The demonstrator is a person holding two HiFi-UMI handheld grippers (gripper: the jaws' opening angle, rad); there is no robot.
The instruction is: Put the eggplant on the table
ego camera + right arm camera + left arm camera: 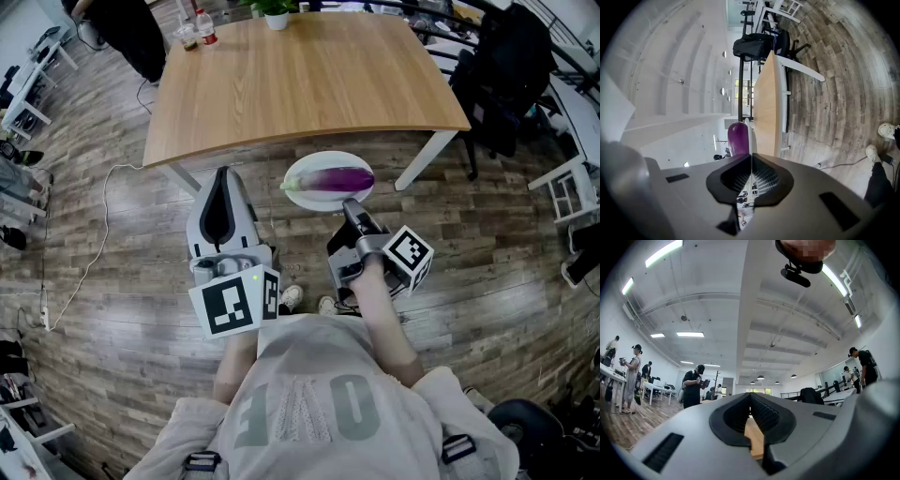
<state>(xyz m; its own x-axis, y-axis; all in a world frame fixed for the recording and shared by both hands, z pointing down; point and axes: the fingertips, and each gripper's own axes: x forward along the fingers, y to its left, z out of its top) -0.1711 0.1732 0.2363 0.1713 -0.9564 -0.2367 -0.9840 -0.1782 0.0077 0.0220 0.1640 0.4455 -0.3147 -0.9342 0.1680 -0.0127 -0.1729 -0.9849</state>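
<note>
While the right tool pinches the rim of the plate bearing the eggplant, short of the desk, carry it level lest the eggplant roll; the left tool is pressed together, empty.

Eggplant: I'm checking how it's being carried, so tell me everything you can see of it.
The eggplant is glossy dark purple and elongated, with its green stem end pointing left in the head view. It lies on its side on a white plate, touching only that. The right gripper is shut on the plate's rim, holding it above the floor, just short of the wooden table.
</note>
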